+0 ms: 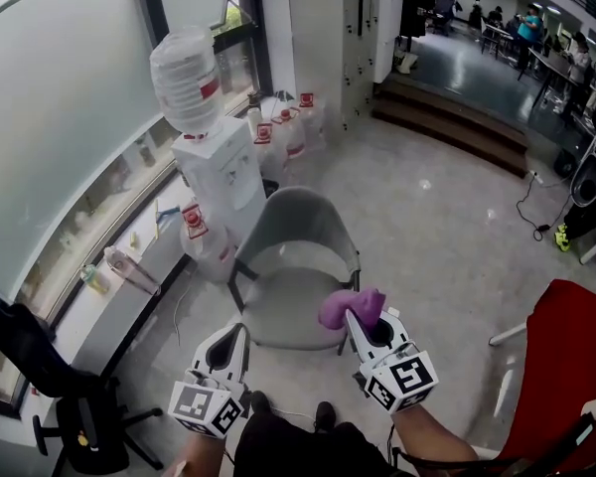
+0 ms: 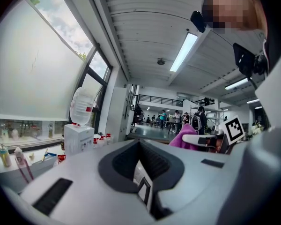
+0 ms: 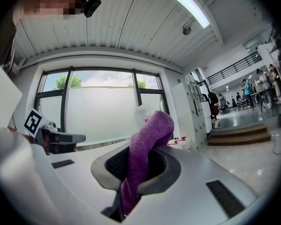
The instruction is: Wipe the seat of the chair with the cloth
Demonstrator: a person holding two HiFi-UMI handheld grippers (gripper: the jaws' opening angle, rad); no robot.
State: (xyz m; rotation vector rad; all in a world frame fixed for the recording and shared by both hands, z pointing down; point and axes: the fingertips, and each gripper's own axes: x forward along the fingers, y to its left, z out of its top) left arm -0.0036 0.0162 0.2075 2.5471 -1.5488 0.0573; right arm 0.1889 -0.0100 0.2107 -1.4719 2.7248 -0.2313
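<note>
Cloth [image 3: 147,139]: soft, light, limp terry. My right tongs [image 1: 361,318] clenched on bunched middle, above chair [image 1: 278,311] seat. My left tongs [image 1: 238,338] closed, empty. I'd keep this bunched hold for wiping.

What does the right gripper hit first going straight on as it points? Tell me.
Probably the grey chair's backrest; the right gripper, shut on the purple cloth, points over the seat. Height is unclear.

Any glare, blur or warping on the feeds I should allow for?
Head view: fisheye bows the window, glare spots on the floor, chair seat evenly lit. Left gripper view: window blown out, edges vignetted. Right gripper view: window washed out, cloth sharp.
</note>
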